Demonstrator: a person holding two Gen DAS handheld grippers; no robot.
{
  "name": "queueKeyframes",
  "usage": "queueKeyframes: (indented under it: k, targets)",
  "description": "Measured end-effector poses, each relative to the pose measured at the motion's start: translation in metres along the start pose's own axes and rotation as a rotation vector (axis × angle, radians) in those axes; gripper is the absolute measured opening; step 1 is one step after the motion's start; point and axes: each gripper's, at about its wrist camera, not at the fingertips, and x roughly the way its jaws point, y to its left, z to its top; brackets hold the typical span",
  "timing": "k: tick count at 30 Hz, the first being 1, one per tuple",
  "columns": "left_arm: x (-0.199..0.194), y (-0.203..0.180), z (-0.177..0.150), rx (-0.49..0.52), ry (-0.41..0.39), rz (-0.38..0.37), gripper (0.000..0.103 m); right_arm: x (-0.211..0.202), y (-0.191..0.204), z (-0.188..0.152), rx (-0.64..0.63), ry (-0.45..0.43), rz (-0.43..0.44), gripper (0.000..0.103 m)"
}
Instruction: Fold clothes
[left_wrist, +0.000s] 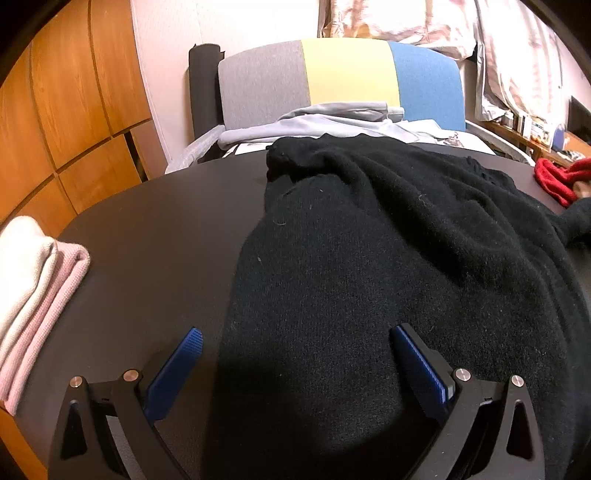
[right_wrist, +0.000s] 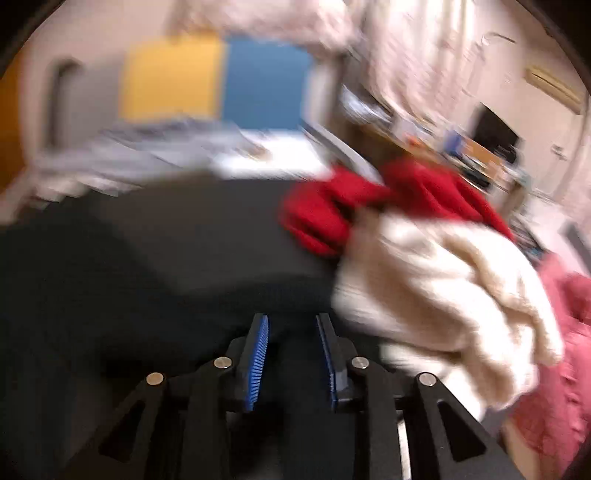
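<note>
A dark tabletop (left_wrist: 155, 236) fills my view, with a grey, yellow and blue chair (left_wrist: 343, 77) beyond its far edge and wooden cabinets (left_wrist: 62, 110) at far left. The black sweater (left_wrist: 369, 258) lies rumpled across the middle and right of the tabletop. My left gripper (left_wrist: 295, 338) hangs over its near edge, jaws wide apart, nothing between them. Folded cream and pink clothes (left_wrist: 33, 291) sit at the near left. The right wrist view is blurred: my right gripper (right_wrist: 291, 319) has its jaws narrowly apart over dark cloth; whether they pinch it I cannot tell. A red garment (right_wrist: 325, 214) and a cream garment (right_wrist: 443, 291) are piled at right.
</note>
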Motion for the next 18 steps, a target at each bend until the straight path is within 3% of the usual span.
queueKeyframes:
  k: [1, 4, 6, 7, 8, 13, 15, 17, 18]
  targets:
    - [0.0, 0.001, 0.001, -0.006, 0.006, -0.004, 0.103, -0.018, 0.022, -0.004, -0.024, -0.018, 0.097, 0.032]
    - [-0.006, 0.011, 0.013, -0.039, 0.031, -0.027, 0.102, -0.05, 0.093, -0.023, -0.119, 0.037, 0.431, 0.034]
    - [-0.018, 0.028, 0.023, -0.097, -0.003, 0.012, 0.102, -0.061, 0.147, -0.042, -0.203, 0.136, 0.583, 0.034]
    - [-0.024, 0.038, 0.026, -0.122, -0.018, 0.036, 0.102, -0.068, 0.171, -0.053, -0.254, 0.159, 0.619, 0.034]
    - [-0.029, 0.05, 0.029, -0.144, -0.028, 0.057, 0.102, -0.075, 0.195, -0.063, -0.304, 0.179, 0.654, 0.034]
    - [-0.04, 0.109, 0.021, -0.218, -0.008, 0.183, 0.102, -0.077, 0.224, -0.082, -0.44, 0.135, 0.631, 0.032]
    - [-0.042, 0.117, 0.012, -0.227, 0.004, 0.193, 0.102, -0.078, 0.236, -0.09, -0.494, 0.116, 0.621, 0.008]
    - [-0.042, 0.118, 0.004, -0.224, 0.018, 0.193, 0.102, -0.079, 0.247, -0.097, -0.543, 0.098, 0.612, 0.004]
    - [-0.042, 0.119, 0.0, -0.222, 0.024, 0.193, 0.102, -0.079, 0.228, -0.085, -0.453, 0.088, 0.628, 0.003]
